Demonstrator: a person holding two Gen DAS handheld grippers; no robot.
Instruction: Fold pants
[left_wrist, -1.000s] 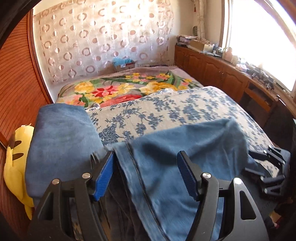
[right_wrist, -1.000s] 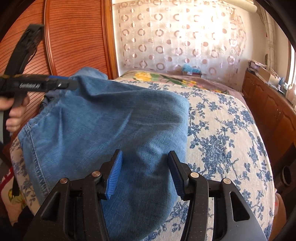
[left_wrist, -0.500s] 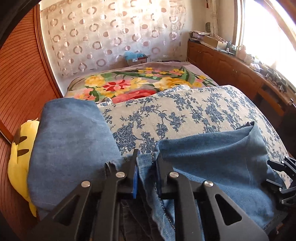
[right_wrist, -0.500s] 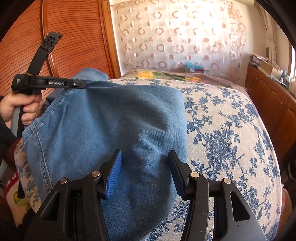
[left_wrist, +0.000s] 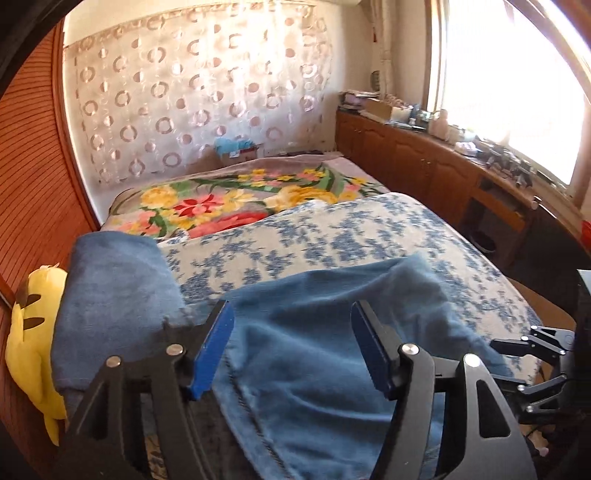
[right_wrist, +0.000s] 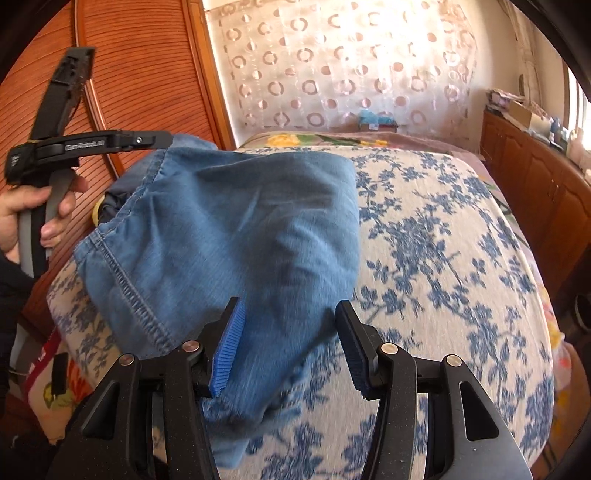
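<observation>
Light blue denim pants (right_wrist: 240, 221) lie folded in a heap on the blue-flowered bedspread (right_wrist: 443, 258). My left gripper (left_wrist: 291, 347) hovers over the pants (left_wrist: 314, 332), its jaws opening; the denim lies beneath and between the blue pads (left_wrist: 210, 350) without being pinched. In the right wrist view a hand holds the left gripper (right_wrist: 159, 138) at the far upper edge of the pants. My right gripper (right_wrist: 290, 339) stands open at the near edge, with cloth running loosely between its fingers. The right gripper (left_wrist: 532, 354) shows at the right edge of the left wrist view.
A folded dark blue cloth (left_wrist: 110, 288) and a yellow plush toy (left_wrist: 29, 325) lie to the left by the ribbed wooden wall (right_wrist: 129, 74). A bright flowered blanket (left_wrist: 229, 206) covers the far end of the bed. Wooden cabinets (left_wrist: 424, 162) run along the right.
Half a second ago my left gripper was shut on the pants' edge; it has let go, opened wide and drawn back. My right gripper stays open over the near edge.
</observation>
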